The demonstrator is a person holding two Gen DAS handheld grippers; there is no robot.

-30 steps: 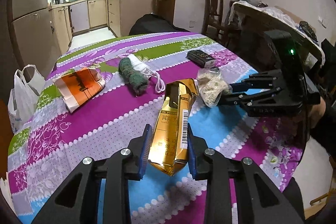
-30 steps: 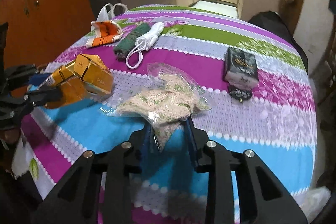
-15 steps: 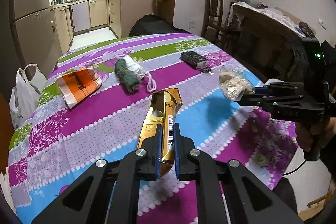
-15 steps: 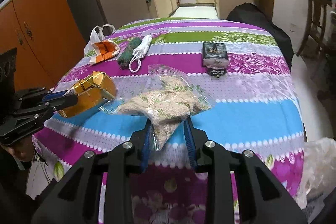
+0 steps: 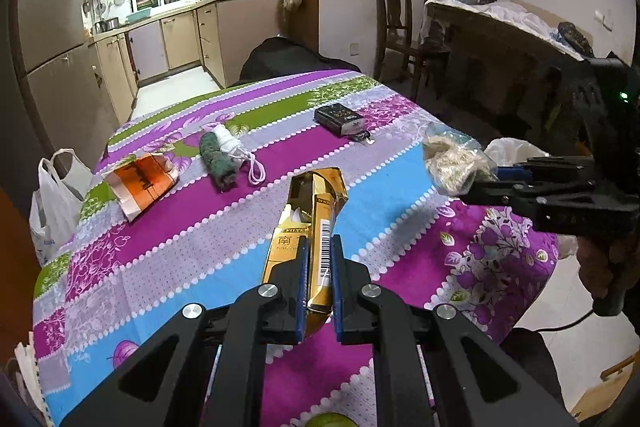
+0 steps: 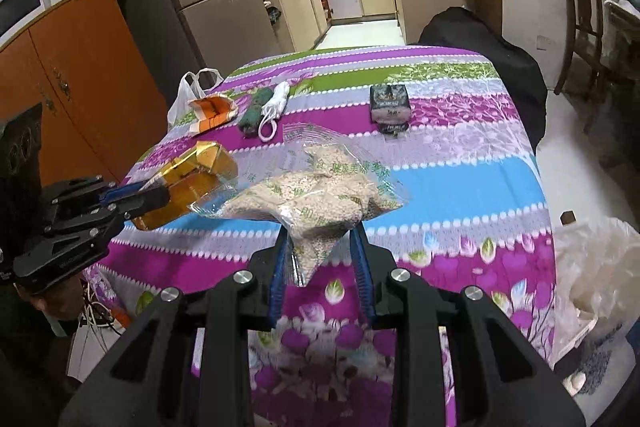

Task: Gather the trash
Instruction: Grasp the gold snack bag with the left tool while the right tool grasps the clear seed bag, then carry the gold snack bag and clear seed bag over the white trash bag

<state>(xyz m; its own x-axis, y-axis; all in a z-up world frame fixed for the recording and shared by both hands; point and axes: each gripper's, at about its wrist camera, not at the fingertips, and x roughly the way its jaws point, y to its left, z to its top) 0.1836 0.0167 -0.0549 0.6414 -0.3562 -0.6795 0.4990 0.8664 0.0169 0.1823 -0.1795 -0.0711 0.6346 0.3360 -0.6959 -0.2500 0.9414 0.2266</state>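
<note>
— Item one?
— My left gripper (image 5: 317, 281) is clamped tight on the gold carton (image 5: 310, 223), held above the desk (image 5: 192, 227). It bears a barcode, the character 南 and letters starting "NAN"; the rest is unreadable.

— Item two?
— My right gripper (image 6: 323, 269) pinches the clear grain bag (image 6: 316, 195) by its lower corner, over the desk's near edge. The green Chinese print is too small to read.

— Change since half a second ago?
— Both items ride higher and nearer me. Orange packet (image 5: 140, 179), green cloth roll (image 5: 218, 159) and black box (image 5: 339, 117) lie unmoved.
</note>
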